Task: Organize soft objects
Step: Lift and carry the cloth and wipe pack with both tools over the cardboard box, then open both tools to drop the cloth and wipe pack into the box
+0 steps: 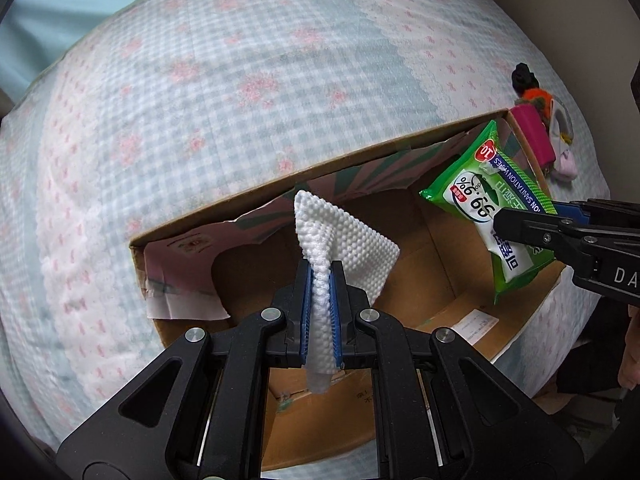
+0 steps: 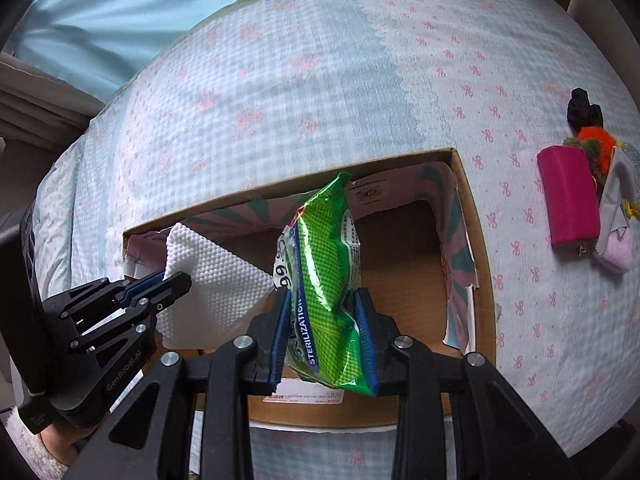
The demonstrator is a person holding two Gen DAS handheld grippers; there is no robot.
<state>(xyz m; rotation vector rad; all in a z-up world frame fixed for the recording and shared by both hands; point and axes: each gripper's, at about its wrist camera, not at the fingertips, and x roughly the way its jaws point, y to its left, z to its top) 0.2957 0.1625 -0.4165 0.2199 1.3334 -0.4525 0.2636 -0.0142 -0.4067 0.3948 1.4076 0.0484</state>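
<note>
A bed covered by a pale blue and white checked quilt with pink flowers and bows (image 1: 240,92) is shown, and an open brown cardboard box (image 1: 440,248) is seen resting on it. At the left, a white dimpled cloth (image 1: 344,240) is clamped between the blue pads of the left gripper (image 1: 320,304), whose jaws are closed on a bunched fold of it. The cloth is held above the left part of the box interior; its free corner is spread upward and to the right. In the right wrist view, the same cloth (image 2: 216,280) is seen beside the green packet, just short of touching it or touching; which cannot be told.

Further right, a green plastic packet of sanitising wipes (image 2: 324,292) is gripped edge-on by the right gripper (image 2: 326,340), its jaws closed on the packet's lower half. The packet is held above the middle-to-right part of the box.

At the far right, on the quilt outside the box, a magenta rectangular pouch (image 2: 568,200) is laid beside a pink plush item (image 2: 618,252), an orange fluffy item (image 2: 596,136) and a black fabric item (image 2: 582,110).
</note>
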